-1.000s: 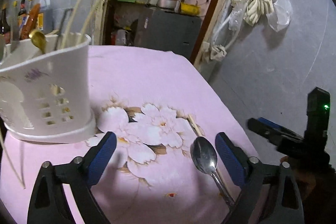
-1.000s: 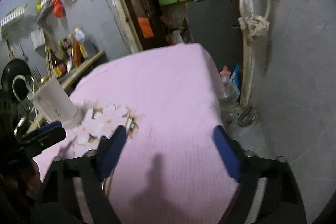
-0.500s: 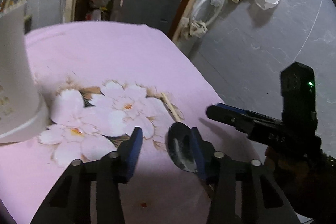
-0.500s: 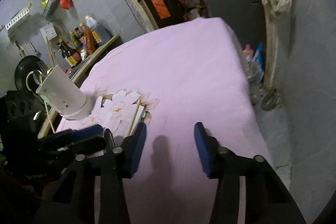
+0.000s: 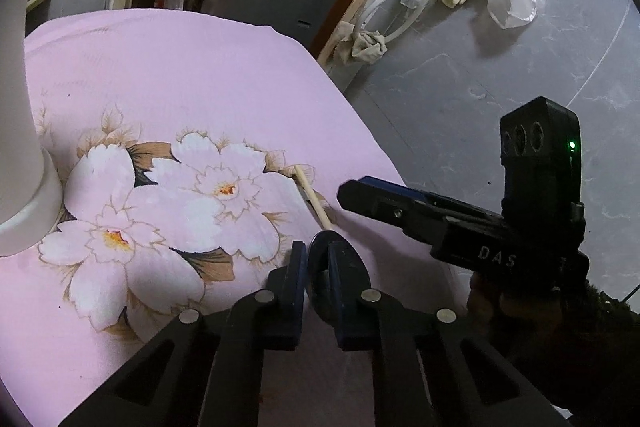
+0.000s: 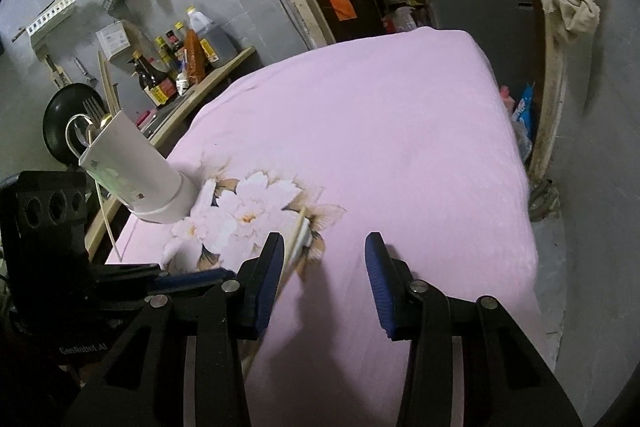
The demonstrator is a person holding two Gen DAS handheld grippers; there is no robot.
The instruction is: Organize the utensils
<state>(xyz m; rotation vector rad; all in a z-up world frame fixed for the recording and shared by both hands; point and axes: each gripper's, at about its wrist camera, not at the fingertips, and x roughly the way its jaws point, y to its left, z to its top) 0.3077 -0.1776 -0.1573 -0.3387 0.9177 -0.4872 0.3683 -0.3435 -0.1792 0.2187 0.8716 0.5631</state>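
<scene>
My left claw point(image 5: 318, 259) seems clamped on the slick, stiff spoon point(image 5: 324, 241) bowl near the table's point(image 5: 200, 67) right edge; my right claw point(image 6: 324, 259) gapes empty.

Dim, sharp centre, fisheye-warped edges.

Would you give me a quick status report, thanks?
Left gripper shut on spoon. Right gripper open, empty. Chopstick beside spoon; holder unobstructed.
</scene>
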